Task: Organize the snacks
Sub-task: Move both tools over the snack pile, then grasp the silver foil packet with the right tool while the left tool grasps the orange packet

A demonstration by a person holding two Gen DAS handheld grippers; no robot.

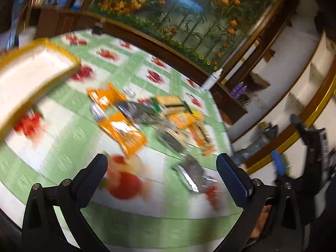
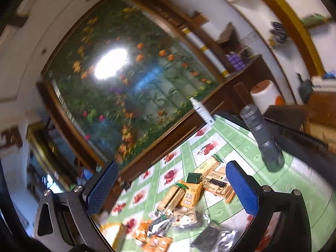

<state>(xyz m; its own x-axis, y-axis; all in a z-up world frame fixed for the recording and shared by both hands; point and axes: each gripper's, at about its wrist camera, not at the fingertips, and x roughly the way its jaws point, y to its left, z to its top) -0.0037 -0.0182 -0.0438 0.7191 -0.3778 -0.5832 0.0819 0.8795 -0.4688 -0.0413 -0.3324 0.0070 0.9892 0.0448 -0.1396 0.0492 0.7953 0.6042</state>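
A heap of snack packets (image 1: 151, 115) lies on a table with a green and white fruit-print cloth (image 1: 63, 147): orange packets (image 1: 122, 132), cracker boxes and a silver-grey pouch (image 1: 192, 173). A yellow-rimmed white box (image 1: 31, 77) stands at the left. My left gripper (image 1: 162, 173) is open and empty above the near side, the grey pouch between its fingers. My right gripper (image 2: 171, 185) is open and empty above the heap (image 2: 189, 205); it also shows at the right edge of the left wrist view (image 1: 315, 147). Both views are blurred.
A white spray bottle (image 2: 202, 111) stands at the table's far edge. A grey flashlight (image 2: 262, 138) stands on the table's right side. A framed flower painting (image 2: 126, 84) leans behind the table. The box (image 2: 113, 235) shows low in the right wrist view.
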